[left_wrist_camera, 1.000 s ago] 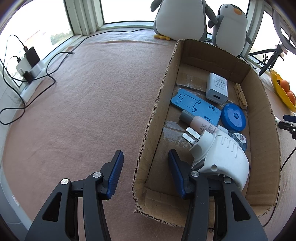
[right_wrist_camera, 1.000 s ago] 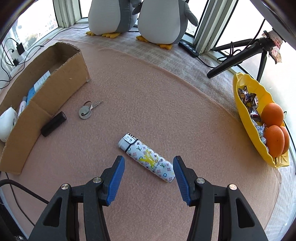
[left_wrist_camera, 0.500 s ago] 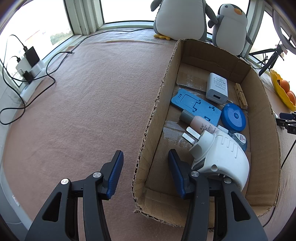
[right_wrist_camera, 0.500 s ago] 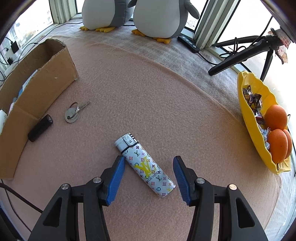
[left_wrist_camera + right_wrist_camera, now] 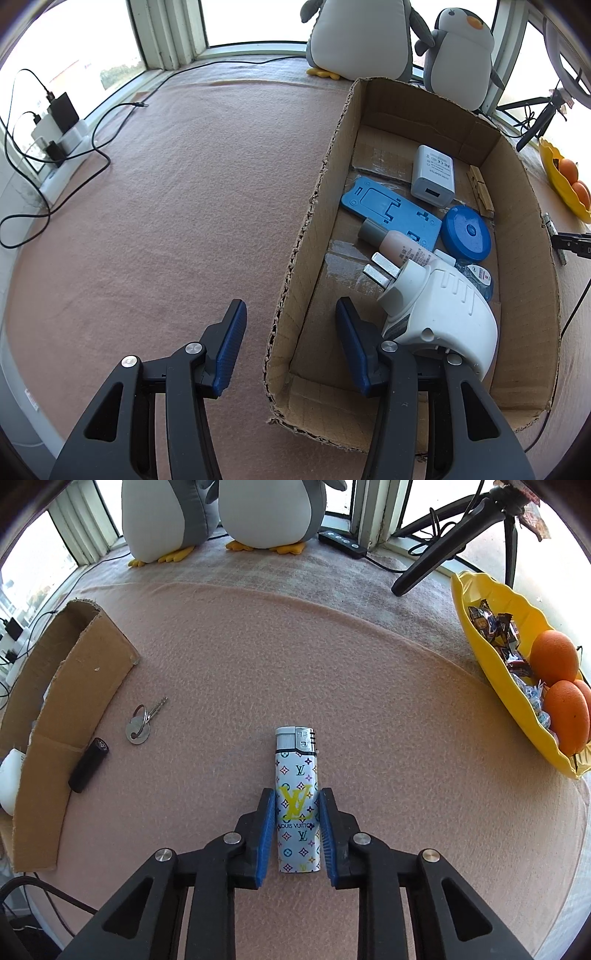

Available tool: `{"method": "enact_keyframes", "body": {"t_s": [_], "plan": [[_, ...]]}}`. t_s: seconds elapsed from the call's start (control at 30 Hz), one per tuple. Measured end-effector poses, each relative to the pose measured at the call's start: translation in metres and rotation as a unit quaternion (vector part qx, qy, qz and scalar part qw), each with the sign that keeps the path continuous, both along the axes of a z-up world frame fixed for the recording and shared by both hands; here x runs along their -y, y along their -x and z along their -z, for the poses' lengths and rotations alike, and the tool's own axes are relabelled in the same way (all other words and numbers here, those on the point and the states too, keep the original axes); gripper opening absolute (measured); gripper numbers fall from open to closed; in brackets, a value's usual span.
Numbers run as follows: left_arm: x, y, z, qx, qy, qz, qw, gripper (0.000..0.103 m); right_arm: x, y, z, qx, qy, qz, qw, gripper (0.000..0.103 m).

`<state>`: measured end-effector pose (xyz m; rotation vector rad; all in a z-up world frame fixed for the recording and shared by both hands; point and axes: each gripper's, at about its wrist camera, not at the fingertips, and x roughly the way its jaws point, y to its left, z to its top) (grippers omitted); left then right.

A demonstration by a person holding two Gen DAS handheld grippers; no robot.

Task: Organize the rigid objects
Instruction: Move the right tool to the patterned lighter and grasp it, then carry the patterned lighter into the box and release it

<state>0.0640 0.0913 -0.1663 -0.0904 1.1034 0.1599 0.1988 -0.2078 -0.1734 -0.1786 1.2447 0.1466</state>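
A white lighter (image 5: 296, 775) with a coloured monogram print lies on the pink cloth, its metal cap pointing away from me. My right gripper (image 5: 297, 823) is closing, and its blue pads touch both long sides of the lighter's lower half. My left gripper (image 5: 290, 347) stands open astride the left wall of the cardboard box (image 5: 517, 206), one finger outside and one inside. The box holds a white plug adapter (image 5: 443, 306), a small bottle (image 5: 395, 245), a blue phone stand (image 5: 388, 206), a blue disc (image 5: 466, 233) and a white charger (image 5: 432, 175).
A key (image 5: 142, 722) on a ring and a black cylinder (image 5: 88, 764) lie beside the box's outer wall (image 5: 74, 686). A yellow bowl (image 5: 491, 657) with oranges and sweets sits at the right. Two plush penguins (image 5: 266, 509) and a tripod (image 5: 443, 542) stand at the back.
The right gripper has rolled, so the lighter now runs straight between its fingers, and the jaws have closed in onto it. The left gripper has not moved.
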Motion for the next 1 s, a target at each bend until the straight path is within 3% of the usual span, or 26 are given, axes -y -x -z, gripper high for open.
{"method": "enact_keyframes", "body": {"t_s": [0.5,1.0], "plan": [[0.000,0.001,0.001,0.000,0.001,0.000,1.0000,0.050,-0.011,0.016,-0.019,0.045,-0.052,0.027,0.997,0.021],[0.000,0.001,0.001,0.000,0.001,0.000,1.0000,0.050,-0.086,0.029,-0.070,0.091,-0.090,-0.041,0.991,0.021]]}}
